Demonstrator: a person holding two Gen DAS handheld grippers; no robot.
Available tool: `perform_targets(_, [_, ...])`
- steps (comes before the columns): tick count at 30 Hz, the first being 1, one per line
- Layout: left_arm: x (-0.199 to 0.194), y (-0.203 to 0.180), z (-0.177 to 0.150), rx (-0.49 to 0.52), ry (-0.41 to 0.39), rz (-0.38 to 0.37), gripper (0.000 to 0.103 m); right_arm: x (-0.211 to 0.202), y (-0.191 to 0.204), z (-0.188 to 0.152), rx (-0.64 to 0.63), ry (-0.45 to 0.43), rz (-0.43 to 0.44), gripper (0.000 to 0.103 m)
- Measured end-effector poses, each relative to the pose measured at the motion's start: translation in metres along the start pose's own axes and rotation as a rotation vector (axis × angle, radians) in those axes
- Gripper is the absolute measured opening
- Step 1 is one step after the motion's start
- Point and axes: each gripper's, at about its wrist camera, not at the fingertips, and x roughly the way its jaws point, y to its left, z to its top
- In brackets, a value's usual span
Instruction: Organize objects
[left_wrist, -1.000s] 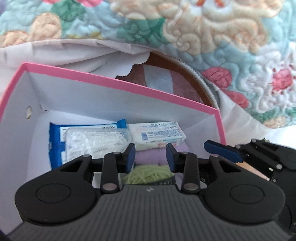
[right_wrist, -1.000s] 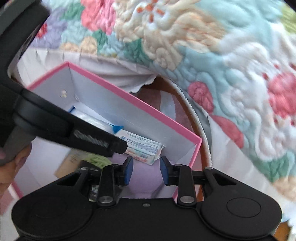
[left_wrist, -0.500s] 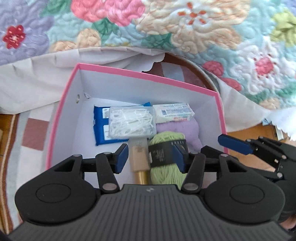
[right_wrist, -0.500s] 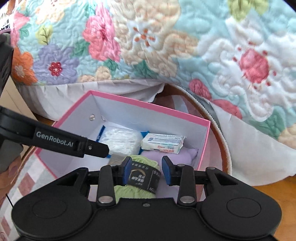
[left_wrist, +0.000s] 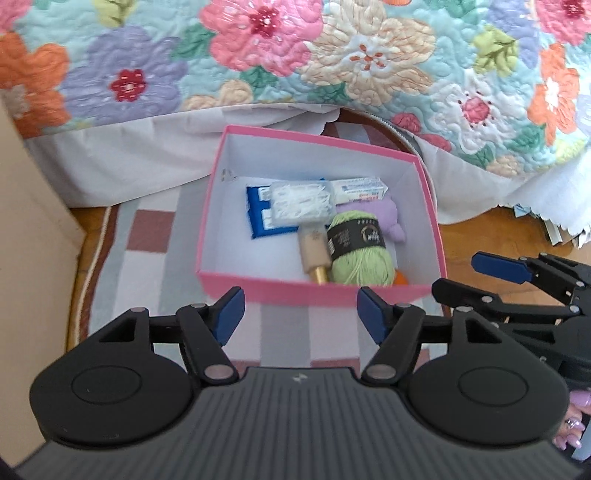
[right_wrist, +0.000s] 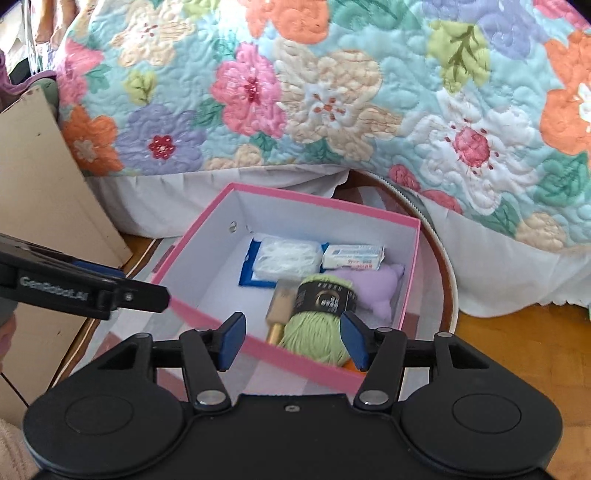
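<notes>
A pink-rimmed white box (left_wrist: 325, 293) (right_wrist: 295, 360) sits on a checked rug. Inside lie a green yarn ball (left_wrist: 360, 253) (right_wrist: 317, 332), a beige bottle with a gold cap (left_wrist: 314, 251) (right_wrist: 279, 310), a clear packet of white floss picks (left_wrist: 301, 201) (right_wrist: 288, 256), a blue pack (left_wrist: 256, 218) (right_wrist: 247, 271), a white printed packet (left_wrist: 358, 188) (right_wrist: 352, 256) and a lilac soft toy (left_wrist: 386, 218) (right_wrist: 376, 286). My left gripper (left_wrist: 299, 317) hangs above the box's near edge, jaws opening, nothing between them. My right gripper (right_wrist: 291, 341) hovers over the near rim, jaws opening and empty; it shows at the right in the left wrist view (left_wrist: 476, 275).
A floral quilt (left_wrist: 295, 55) (right_wrist: 332, 92) with a white skirt hangs behind the box. A beige panel (left_wrist: 29, 221) (right_wrist: 44, 192) stands at the left. Wooden floor (right_wrist: 517, 350) lies to the right, with a round brown hoop (right_wrist: 443, 273) behind the box.
Both grippers have lifted out of the box and pulled back, their jaws spreading wider. The yarn ball and bottle now lie in the box, free of the fingers.
</notes>
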Motion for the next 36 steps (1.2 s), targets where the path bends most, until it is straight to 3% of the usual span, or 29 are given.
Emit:
perform_targets(12, [-0.052, -0.003, -0.046, 0.048, -0.029, 0.05, 0.069, -0.038, 0.034, -0.033, -0.005, 0.022, 0.019, 0.072])
perform_targets(23, [-0.074, 0.004, -0.075, 0.01, -0.026, 0.072, 0.069, -0.064, 0.042, -0.056, 0.016, 0.032, -0.008, 0.075])
perform_targets(27, [-0.079, 0.002, -0.083, 0.008, -0.029, 0.077, 0.081, -0.072, 0.045, -0.061, 0.009, 0.033, -0.03, 0.079])
perform_targets(32, [-0.079, 0.0, -0.088, 0.015, -0.02, 0.081, 0.085, -0.076, 0.046, -0.067, 0.013, 0.04, -0.034, 0.082])
perform_targets(36, [-0.08, -0.002, -0.091, 0.018, -0.02, 0.095, 0.098, -0.076, 0.048, -0.071, 0.013, 0.051, -0.051, 0.087])
